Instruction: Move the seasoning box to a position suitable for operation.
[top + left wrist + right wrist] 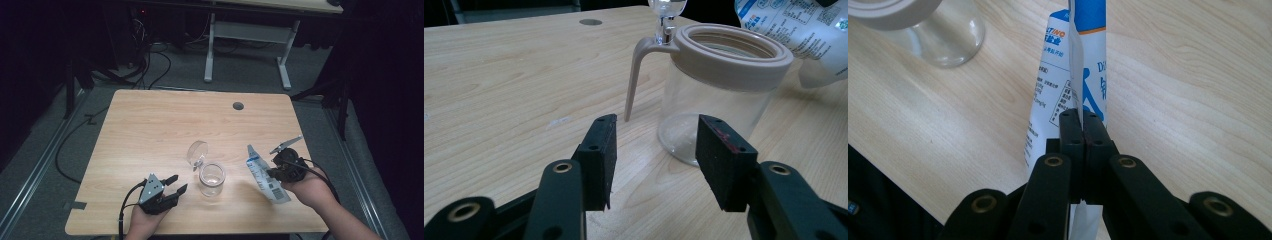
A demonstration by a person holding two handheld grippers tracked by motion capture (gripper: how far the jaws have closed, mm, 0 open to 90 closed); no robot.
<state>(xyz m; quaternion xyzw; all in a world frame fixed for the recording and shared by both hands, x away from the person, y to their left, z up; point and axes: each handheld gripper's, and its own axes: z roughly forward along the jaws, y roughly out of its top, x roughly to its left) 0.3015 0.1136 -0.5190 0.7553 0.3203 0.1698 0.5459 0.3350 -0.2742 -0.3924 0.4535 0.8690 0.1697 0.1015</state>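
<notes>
A clear glass jar [212, 179] [714, 95] with a beige rim stands near the table's front middle, its hinged lid [197, 152] flipped open behind it. My left gripper [176, 184] [655, 157] rests just left of the jar, open, with nothing between its pads. My right gripper [270, 172] [1081, 120] is shut on the edge of a white and blue printed pouch [264, 175] [1073, 75], held to the right of the jar. The pouch [799, 30] hangs beside the jar's mouth in the left gripper view.
The light wooden table [150, 130] has a round cable hole [238, 106] near its far edge. Beyond it stand a white-legged desk [250, 35] and cables on the grey floor. Cables trail from both grippers off the front edge.
</notes>
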